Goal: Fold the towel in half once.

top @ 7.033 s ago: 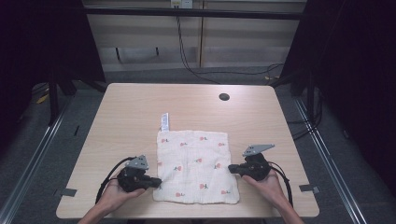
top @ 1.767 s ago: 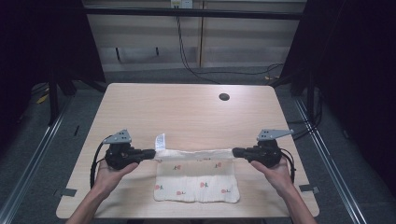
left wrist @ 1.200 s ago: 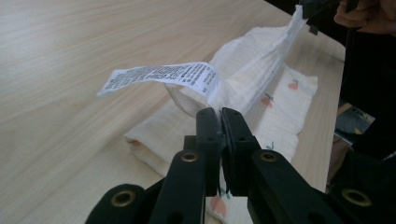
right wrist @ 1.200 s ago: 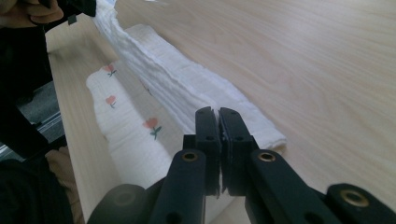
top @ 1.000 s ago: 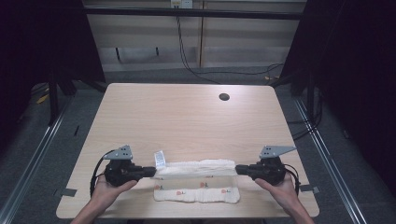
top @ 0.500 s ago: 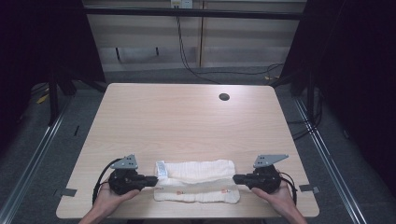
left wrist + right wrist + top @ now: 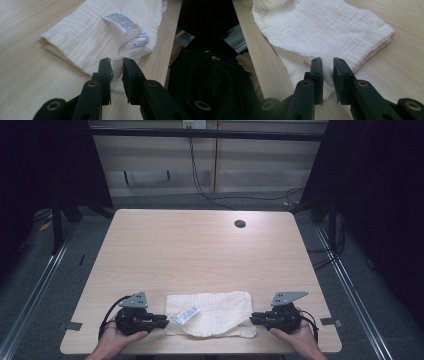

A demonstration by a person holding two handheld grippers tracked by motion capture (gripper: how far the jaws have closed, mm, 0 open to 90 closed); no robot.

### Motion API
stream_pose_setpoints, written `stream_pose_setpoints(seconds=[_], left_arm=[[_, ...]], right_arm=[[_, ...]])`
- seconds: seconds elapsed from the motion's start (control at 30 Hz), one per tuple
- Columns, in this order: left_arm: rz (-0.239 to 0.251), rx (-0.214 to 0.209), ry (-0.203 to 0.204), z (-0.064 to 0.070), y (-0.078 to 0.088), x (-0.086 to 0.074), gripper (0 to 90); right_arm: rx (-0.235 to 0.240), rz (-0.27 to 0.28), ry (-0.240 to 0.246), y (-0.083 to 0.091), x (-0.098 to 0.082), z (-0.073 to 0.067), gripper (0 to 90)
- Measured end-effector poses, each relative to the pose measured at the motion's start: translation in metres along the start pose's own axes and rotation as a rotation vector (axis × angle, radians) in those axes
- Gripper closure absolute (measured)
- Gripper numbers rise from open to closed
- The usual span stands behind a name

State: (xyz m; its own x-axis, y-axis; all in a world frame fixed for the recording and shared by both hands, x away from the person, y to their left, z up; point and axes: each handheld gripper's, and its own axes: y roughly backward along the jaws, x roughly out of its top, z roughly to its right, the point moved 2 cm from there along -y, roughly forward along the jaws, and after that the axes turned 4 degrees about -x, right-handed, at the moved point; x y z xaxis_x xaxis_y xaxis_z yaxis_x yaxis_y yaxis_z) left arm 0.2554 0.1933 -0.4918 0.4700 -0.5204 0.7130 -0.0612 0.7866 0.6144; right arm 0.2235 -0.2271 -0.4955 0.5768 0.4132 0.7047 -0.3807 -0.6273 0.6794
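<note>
The folded white cloth (image 7: 210, 314) lies flat near my edge of the wooden table (image 7: 200, 255), between my 2 grippers. It is a cream muslin, folded over into a long band, with a lower layer sticking out along the near side. A printed care label (image 7: 184, 315) and a woven hanging loop (image 7: 130, 37) sit on top at its left end.

My left gripper (image 7: 159, 321) is at that left end, low over the table. Its jaws have just been opening and now stand a narrow gap apart, with the cloth's corner bunched between them (image 7: 116, 70); I can't tell whether the pads still press on it, though the gap looks loose. The loop curls up just beyond the tips.

My right gripper (image 7: 256, 319) is at the cloth's right end, also low. Its jaws have just been opening too, and they stand narrowly apart over the edge of the lower layer (image 7: 327, 72), the fabric lying slack between them. A small orange mark (image 7: 306, 64) shows on that layer just beside the left jaw.

Farther off, a round cable hole (image 7: 240, 224) sits in the table near its far edge, well apart from the cloth.
</note>
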Motion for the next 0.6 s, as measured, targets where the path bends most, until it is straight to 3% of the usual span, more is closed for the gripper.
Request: stream_pose_setpoints(seconds=[0.13,0.33,0.43,0.5,0.6], left_arm=[[0.018,-0.006,0.01,0.001,0.005,-0.001,73.7],[0.034,0.035,0.033,-0.006,0.017,-0.008,73.6],[0.053,0.059,0.034,-0.012,0.02,-0.002,74.1],[0.052,0.073,0.021,-0.015,0.017,0.004,75.0],[0.047,0.078,0.008,-0.02,0.008,0.016,78.8]], right_arm=[[-0.015,-0.012,0.015,0.002,-0.005,-0.004,73.0],[-0.042,0.006,-0.035,0.011,-0.012,-0.001,64.2],[-0.065,0.021,-0.04,0.011,-0.008,0.001,62.7],[-0.082,0.03,-0.032,0.009,-0.002,0.005,62.2],[-0.1,0.055,-0.06,0.004,0.008,0.015,64.0]])
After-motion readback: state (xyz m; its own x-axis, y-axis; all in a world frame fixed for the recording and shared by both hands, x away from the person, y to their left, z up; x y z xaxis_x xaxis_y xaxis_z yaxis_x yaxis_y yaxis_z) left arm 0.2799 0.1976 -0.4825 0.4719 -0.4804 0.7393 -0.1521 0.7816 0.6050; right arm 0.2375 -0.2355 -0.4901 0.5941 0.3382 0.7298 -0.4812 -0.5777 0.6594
